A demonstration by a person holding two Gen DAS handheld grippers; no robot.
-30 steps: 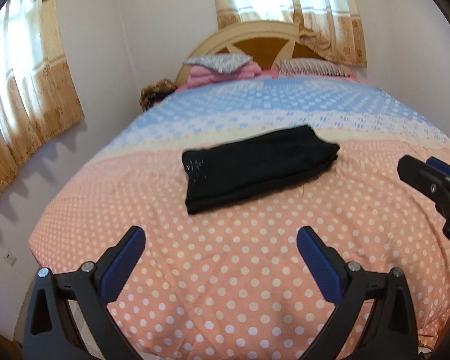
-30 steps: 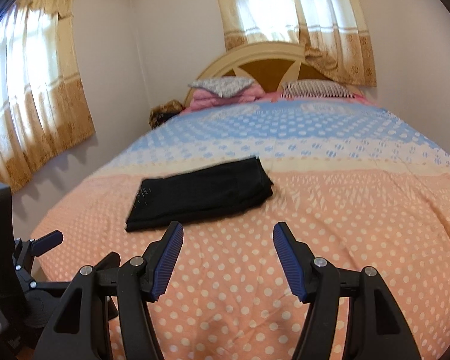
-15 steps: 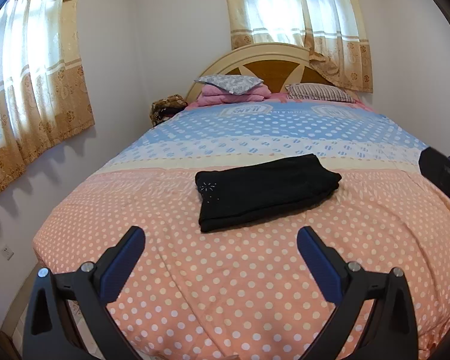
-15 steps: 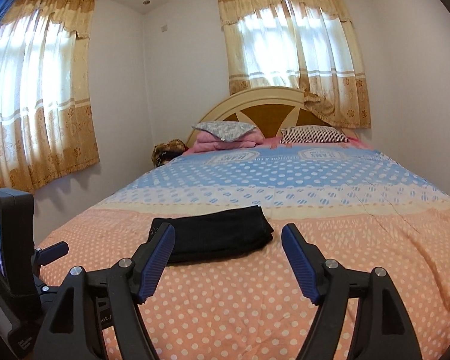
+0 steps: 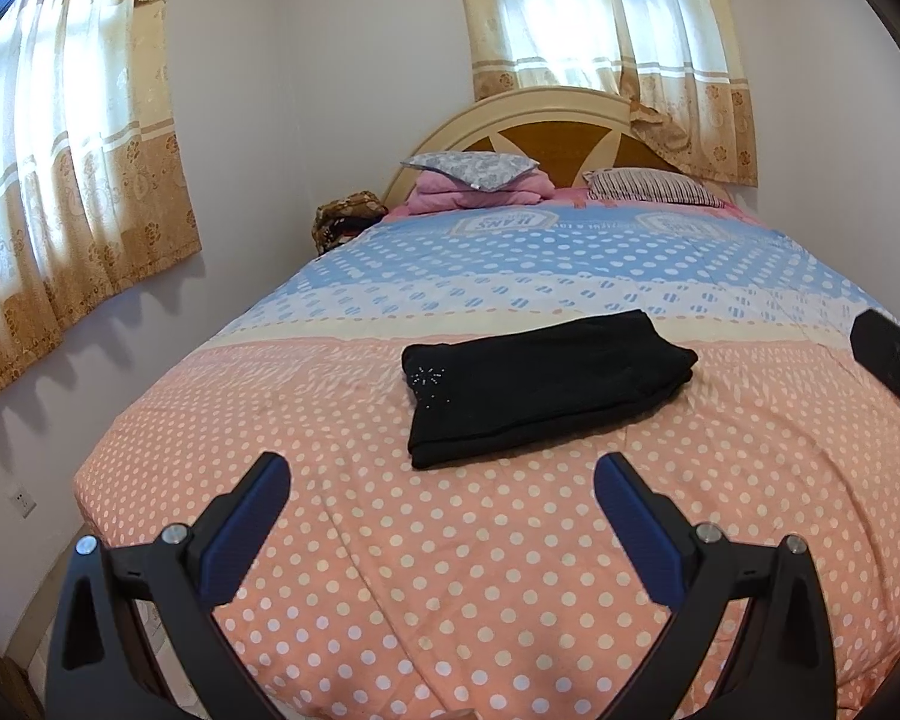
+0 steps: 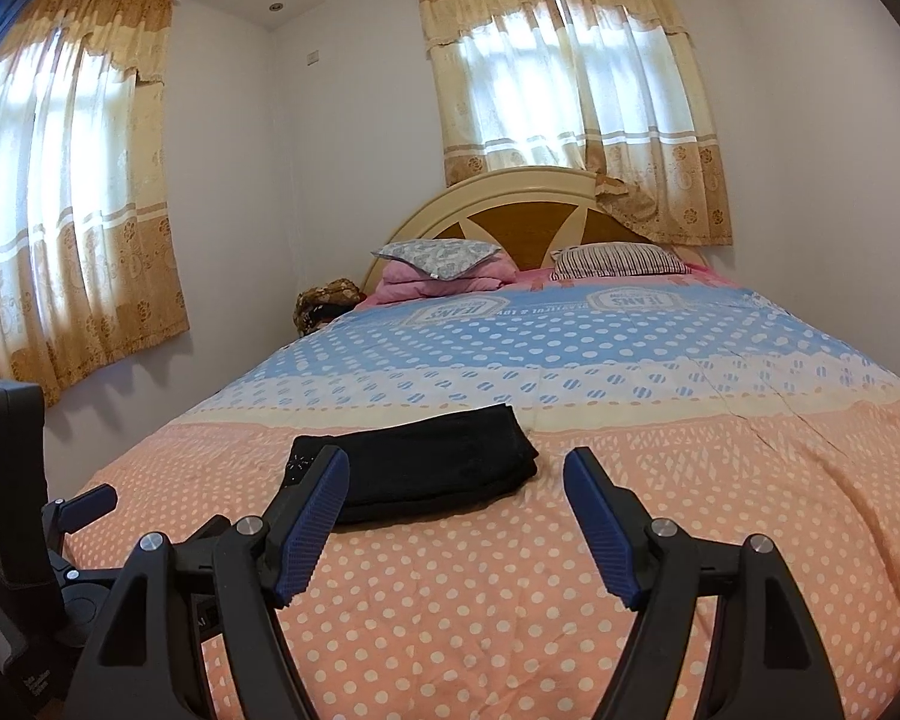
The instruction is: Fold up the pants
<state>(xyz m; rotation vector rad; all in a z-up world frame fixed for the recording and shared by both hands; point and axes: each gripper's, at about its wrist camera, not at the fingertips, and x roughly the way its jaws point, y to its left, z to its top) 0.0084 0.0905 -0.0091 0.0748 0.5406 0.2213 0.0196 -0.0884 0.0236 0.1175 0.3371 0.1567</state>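
Observation:
Black pants [image 5: 540, 381] lie folded into a compact rectangle on the peach polka-dot part of the bed cover [image 5: 450, 570]; they also show in the right wrist view [image 6: 432, 471]. My left gripper [image 5: 441, 486] is open and empty, held back from the pants near the foot of the bed. My right gripper [image 6: 456, 480] is open and empty, also short of the pants. The left gripper's body [image 6: 12, 480] shows at the left edge of the right wrist view, and the right gripper's body [image 5: 894, 360] at the right edge of the left wrist view.
The bed [image 6: 630, 360] has a blue dotted band further up, pillows [image 6: 618, 259] and folded pink bedding [image 6: 444, 273] at the arched headboard [image 6: 528, 222]. Curtained windows stand at left and behind. A brown bundle [image 6: 324, 303] sits by the wall.
Both grippers have pulled back from the pants and tilted upward, so more of the room shows. The folded pants have not moved. Both stay open.

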